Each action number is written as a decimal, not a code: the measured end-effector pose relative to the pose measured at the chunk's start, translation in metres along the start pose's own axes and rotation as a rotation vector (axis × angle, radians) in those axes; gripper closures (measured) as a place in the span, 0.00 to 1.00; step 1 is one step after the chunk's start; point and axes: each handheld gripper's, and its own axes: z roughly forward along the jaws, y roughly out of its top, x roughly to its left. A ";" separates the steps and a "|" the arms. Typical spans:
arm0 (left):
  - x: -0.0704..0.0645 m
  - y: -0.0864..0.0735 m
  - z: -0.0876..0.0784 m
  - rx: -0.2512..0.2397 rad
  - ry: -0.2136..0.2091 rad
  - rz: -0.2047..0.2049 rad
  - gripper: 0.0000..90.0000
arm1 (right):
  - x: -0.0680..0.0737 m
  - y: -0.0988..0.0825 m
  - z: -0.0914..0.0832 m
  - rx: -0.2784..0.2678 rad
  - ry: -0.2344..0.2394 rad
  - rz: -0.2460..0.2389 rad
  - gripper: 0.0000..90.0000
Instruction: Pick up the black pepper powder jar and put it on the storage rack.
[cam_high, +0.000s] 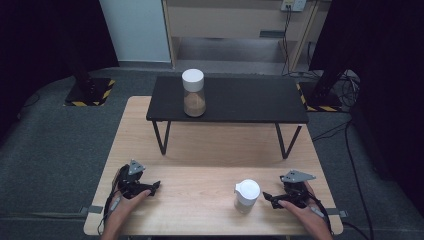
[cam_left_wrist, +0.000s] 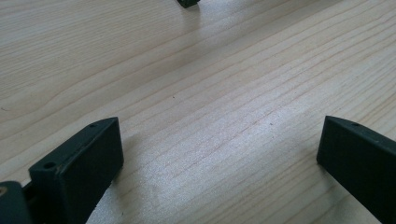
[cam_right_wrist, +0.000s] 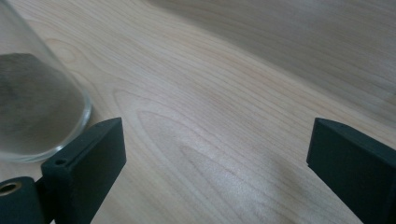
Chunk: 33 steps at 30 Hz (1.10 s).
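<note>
We have the right gripper (cam_high: 268, 196) at the lower right of the high view, its jaws spread with only bare wood between them. The white-lidded glass jar (cam_high: 247, 196) stands just beside it on the wooden table (cam_high: 200, 150), upright, its long axis vertical and lid up, probably set free-standing for a side-on grasp. Our left gripper (cam_high: 156, 185), lower left, is likewise spread and idle, well apart. A second jar (cam_high: 193, 93) stands upright on the black shelf (cam_high: 240, 100), upper centre.

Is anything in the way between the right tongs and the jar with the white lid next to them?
No. In the high view only bare wooden table lies between the right tongs and the near jar. The tongs stand open beside it.
</note>
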 end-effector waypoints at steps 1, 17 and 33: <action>0.000 0.000 0.000 0.000 0.000 0.000 0.00 | 0.000 0.000 -0.002 -0.001 0.001 -0.002 0.06; 0.000 0.000 0.000 0.000 0.000 0.000 0.00 | 0.016 -0.002 -0.028 -0.024 0.077 -0.072 0.08; -0.001 0.000 0.000 0.000 0.003 0.000 0.00 | 0.039 0.007 -0.035 -0.043 0.127 -0.150 0.08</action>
